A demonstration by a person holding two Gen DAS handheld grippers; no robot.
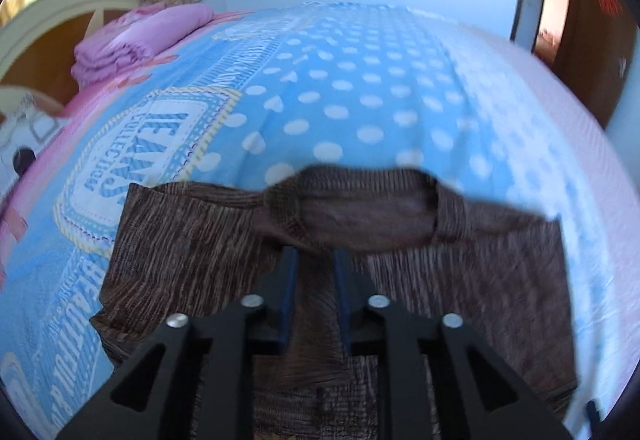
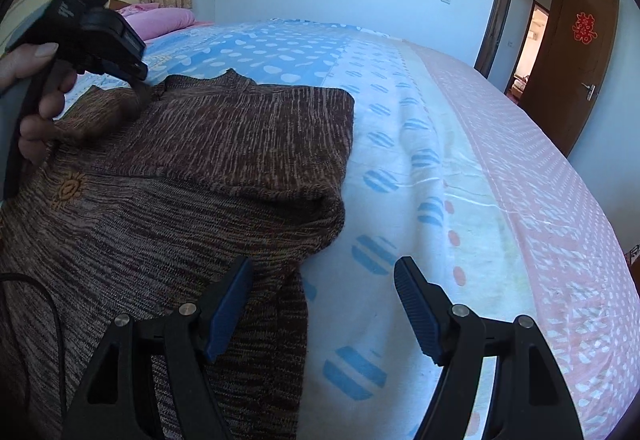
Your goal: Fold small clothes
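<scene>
**Sleeve laid across, right edge next**

The brown knit sweater (image 2: 192,167) lies flat on the blue polka-dot bedspread (image 1: 360,87), near the camera-side edge of the bed. The left gripper (image 1: 314,260) hangs over the chest just below the collar (image 1: 360,199), its jaws parted by a narrow gap; cloth shows behind them, but nothing looks pinched. The right gripper (image 2: 324,300) stands wide open with nothing between its pads, straddling the sweater's right border: 1 finger over the knit, the other over bare bedspread.

In my judgement the step in hand is settling a folded-in side panel. To do it well, lift the left tongs straight up so no yarn snags, then let the right tongs take the rolled right edge (image 2: 332,207) through both layers and carry it inward, parallel to the body line, so the fold stays straight.

The sweater's long axis runs from the person toward the far side of the bed, collar at the far end, hem nearest and out of sight. A small sun motif (image 2: 70,189) marks the chest.
</scene>
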